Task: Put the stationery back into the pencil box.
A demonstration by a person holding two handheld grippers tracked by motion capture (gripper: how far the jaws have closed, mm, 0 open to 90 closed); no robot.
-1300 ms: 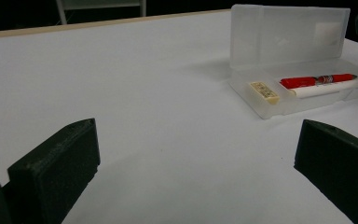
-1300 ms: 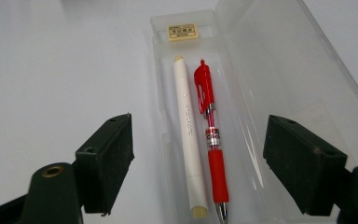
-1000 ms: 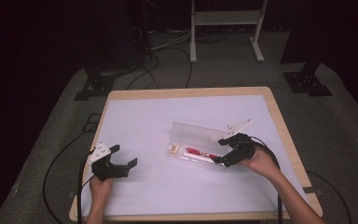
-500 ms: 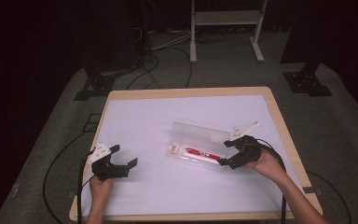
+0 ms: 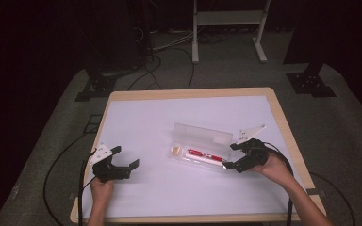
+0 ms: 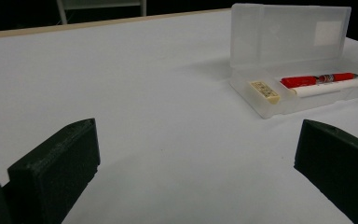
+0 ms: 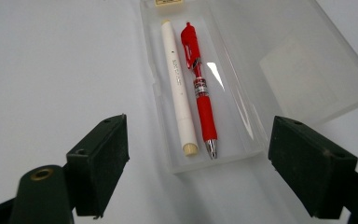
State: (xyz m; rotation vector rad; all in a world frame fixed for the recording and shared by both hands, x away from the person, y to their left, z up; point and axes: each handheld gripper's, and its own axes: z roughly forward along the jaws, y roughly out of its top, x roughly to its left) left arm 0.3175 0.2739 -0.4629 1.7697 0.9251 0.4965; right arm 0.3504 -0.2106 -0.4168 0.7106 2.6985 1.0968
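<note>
A clear plastic pencil case lies open at the table's middle right, lid standing up at the back. Inside lie a red pen, a white pen beside it, and a small eraser at the left end. My right gripper is open at the case's right end, its jaws wide on either side of the end, touching nothing; the red pen points toward it. My left gripper is open and empty at the front left, well away from the case.
A white sheet covers the wood-edged table. Cables trail from both grippers off the near edge. Beyond the table stand a white rack and dark stands on the floor.
My right gripper has drawn a little to the right and toward the near edge, off the case's end. The left gripper has stayed put.
</note>
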